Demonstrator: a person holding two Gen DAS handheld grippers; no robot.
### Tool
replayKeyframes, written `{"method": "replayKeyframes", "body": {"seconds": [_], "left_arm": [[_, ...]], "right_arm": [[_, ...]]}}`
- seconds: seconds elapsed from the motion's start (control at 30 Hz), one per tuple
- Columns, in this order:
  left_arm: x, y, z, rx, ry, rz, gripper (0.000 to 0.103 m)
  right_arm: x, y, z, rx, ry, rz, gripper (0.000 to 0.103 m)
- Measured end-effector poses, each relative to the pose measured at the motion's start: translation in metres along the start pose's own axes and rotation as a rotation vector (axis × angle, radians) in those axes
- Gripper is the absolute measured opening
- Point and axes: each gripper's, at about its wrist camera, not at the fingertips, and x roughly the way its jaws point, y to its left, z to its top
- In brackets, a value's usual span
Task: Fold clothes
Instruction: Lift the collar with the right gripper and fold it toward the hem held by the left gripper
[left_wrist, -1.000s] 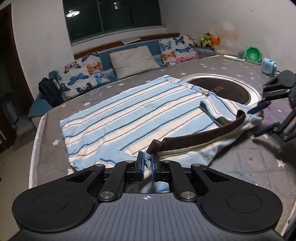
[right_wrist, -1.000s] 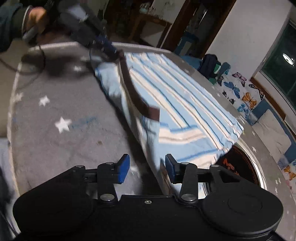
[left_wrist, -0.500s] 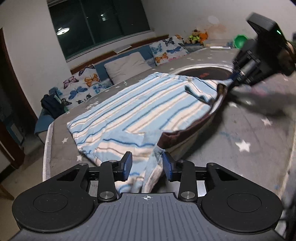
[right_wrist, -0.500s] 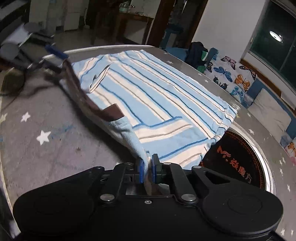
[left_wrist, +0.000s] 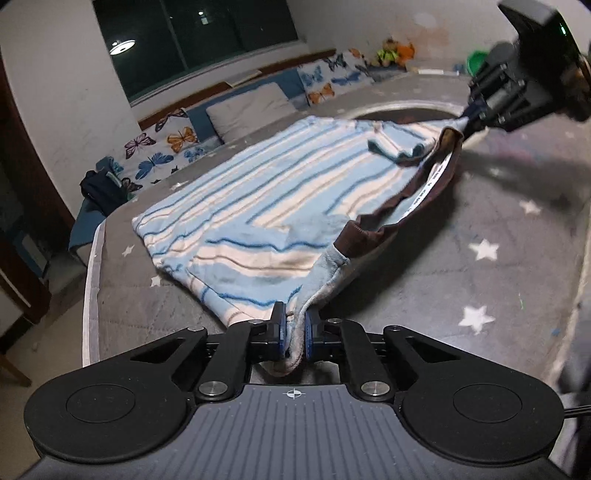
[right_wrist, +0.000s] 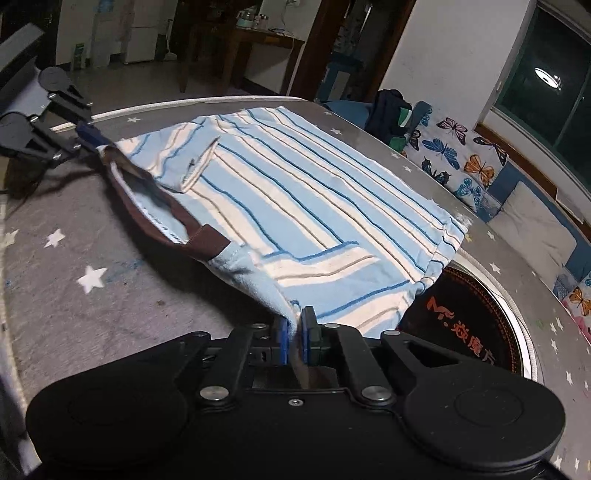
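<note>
The left gripper (left_wrist: 294, 334) has its fingers clamped on one corner of the striped garment (left_wrist: 280, 195); the right gripper (right_wrist: 294, 334) pinches the opposite corner. Between them the brown waistband (right_wrist: 147, 206) sags, lifted off the grey star-patterned bench (left_wrist: 480, 280), while the rest of the garment lies flat beyond.

Grey star-print mattress cover (left_wrist: 480, 266) lying over bed. Round dark disc with orange lettering (right_wrist: 469, 325) sitting in metal ring on cover. Butterfly-print cushions (left_wrist: 162, 155) leaning along window seat; plain grey pillow (left_wrist: 251, 107) resting between them. Dark backpack (right_wrist: 391, 114) sitting at bed's far corner. Stuffed toys (left_wrist: 395, 51) sitting near wall, green bowl (left_wrist: 478, 61) just beside. Ceiling lamp (left_wrist: 122, 46) reflecting in dark window. Wooden table (right_wrist: 255, 44) standing in the room behind.
</note>
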Motion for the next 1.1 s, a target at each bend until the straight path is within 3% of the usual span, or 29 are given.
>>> {"method": "replayKeyframes", "body": {"seconds": [0.33,0.5,0.63,0.87,1.1], "left_arm": [[-0.118,-0.034,-0.007,-0.014,-0.127,-0.052,0.009],[-0.142,-0.04,0.002,-0.04,-0.174,0.0,0.009],[-0.114,-0.022,0.017,-0.106,-0.181,0.054,0.009],[-0.035,0.026,0.053,-0.193,-0.16,0.11,0.009],[0.053,0.075,0.073,-0.303,-0.051,0.114,0.009]], "right_arm": [[-0.061,0.014,0.002,-0.003,-0.034,0.029,0.007],[-0.093,0.021,0.003,-0.003,-0.05,0.046,0.007],[-0.116,0.026,0.004,-0.004,-0.063,0.058,0.007],[-0.066,-0.01,0.035,0.01,-0.062,0.024,0.007],[0.013,-0.05,0.059,0.05,0.008,0.021,0.007]]}}
